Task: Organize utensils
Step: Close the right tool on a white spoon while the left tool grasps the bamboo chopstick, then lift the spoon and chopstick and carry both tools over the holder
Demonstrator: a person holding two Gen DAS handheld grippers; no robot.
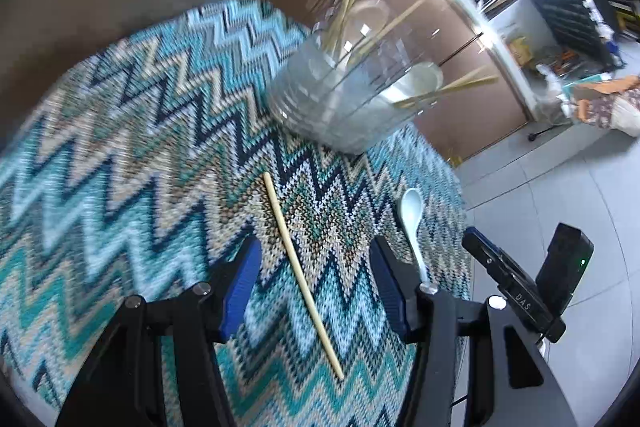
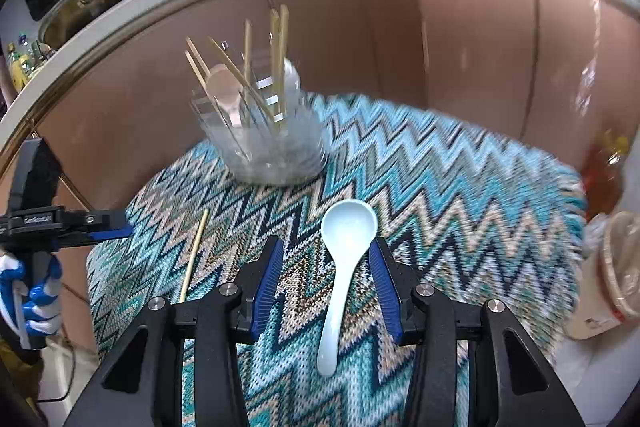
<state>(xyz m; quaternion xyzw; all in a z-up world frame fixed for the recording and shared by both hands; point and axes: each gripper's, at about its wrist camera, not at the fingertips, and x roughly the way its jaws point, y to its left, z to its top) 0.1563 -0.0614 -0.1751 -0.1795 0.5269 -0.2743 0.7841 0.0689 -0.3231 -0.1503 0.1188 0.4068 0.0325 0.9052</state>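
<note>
Left hand-held gripper [image 1: 316, 291] gapes over a pale bamboo chopstick [image 1: 301, 275]; right hand-held gripper [image 2: 328, 279] brackets, seemingly untouched, a white ceramic spoon [image 2: 342, 267].

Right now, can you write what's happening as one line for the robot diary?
left gripper: open over chopstick | right gripper: open around spoon | glass jar: holds chopsticks | nothing gripped yet

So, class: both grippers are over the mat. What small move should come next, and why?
Probably lower each and close. The left gripper straddles the loose chopstick, the right gripper the white spoon; both jaws stand open, and both utensils lie outside the glass jar.
</note>
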